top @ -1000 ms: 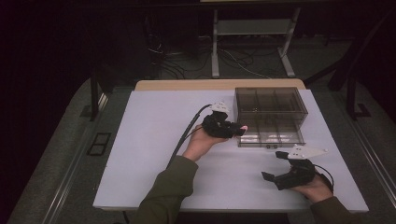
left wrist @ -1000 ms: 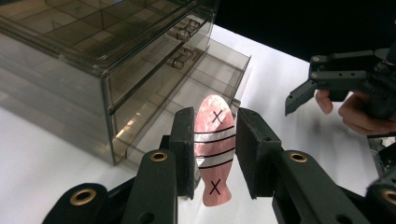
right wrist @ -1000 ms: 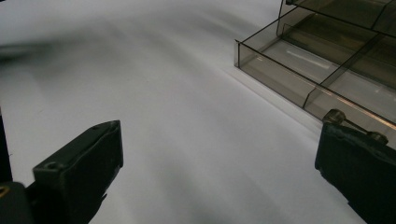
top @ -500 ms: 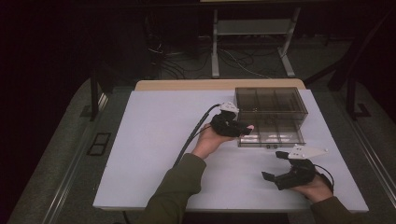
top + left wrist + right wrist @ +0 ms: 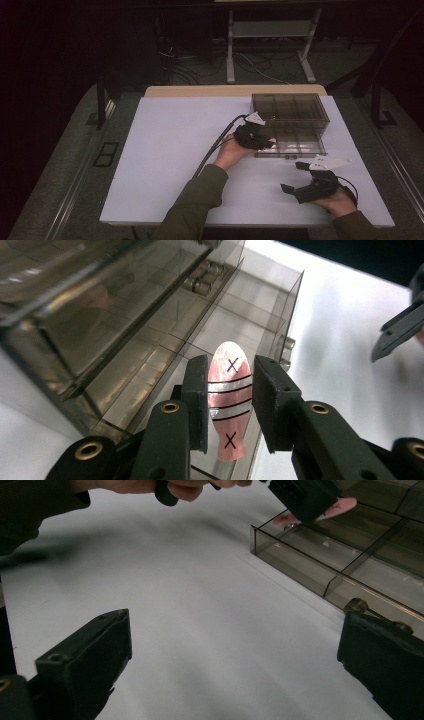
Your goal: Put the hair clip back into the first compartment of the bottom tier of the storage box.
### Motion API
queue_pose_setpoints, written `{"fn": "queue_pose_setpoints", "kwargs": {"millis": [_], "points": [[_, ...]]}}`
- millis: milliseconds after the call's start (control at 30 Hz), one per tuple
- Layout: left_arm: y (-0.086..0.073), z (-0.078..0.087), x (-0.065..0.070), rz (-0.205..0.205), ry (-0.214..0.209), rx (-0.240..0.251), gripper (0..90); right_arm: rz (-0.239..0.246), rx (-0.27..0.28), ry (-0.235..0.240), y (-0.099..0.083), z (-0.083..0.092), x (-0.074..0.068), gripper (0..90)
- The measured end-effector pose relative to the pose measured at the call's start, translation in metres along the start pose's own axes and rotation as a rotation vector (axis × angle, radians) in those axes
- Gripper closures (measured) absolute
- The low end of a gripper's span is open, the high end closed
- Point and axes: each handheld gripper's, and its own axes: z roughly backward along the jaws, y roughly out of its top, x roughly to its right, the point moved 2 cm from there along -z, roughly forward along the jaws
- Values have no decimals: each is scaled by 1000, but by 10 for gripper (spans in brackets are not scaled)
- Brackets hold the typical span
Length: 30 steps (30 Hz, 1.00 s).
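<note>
So the left tool point(image 5: 264, 142) has a little pink fish-shaped piece point(image 5: 229, 400) clamped between its two black pads, squeezed at the fish's middle. In the left gripper view you can see the fish pretty well: shiny pink, a few black and silvery stripes across the body and a black X near each end, standing more or less upright between the pads with its tail end pointing down toward the tool body. The tool is hovering right over the pulled-out drawer point(image 5: 295, 146) of a smoky see-through organizer box point(image 5: 290, 107), which sits on the far right part of the white desk point(image 5: 165, 160). The drawer is split into small compartments by clear dividers, and the fish hangs above the left near end of it; can't tell whether it touches the drawer floor. In the right gripper view the same fish point(image 5: 336, 507) pokes out from under the left tool's pad, just above the drawer's corner. The right tool point(image 5: 295, 181) is down at the near right of the desk, well apart from the box, with its jaws spread wide and nothing between them, just bare white desk. The person's left hand point(image 5: 231, 154) grips the left tool from the near side, its black cable trailing back across the desk, and the green sleeve point(image 5: 192, 205) comes in from the near edge.
</note>
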Motion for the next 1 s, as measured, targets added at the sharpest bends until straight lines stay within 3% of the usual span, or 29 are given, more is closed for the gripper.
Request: {"fn": "queue_pose_setpoints", "kwargs": {"millis": [433,1000], "points": [[-6,-10,-4,10,26,-49,676,0,1,1,0,0,0,5],[-2,-2,1,16,19,-16,599,-2,5,1,0,1,0,5]]}}
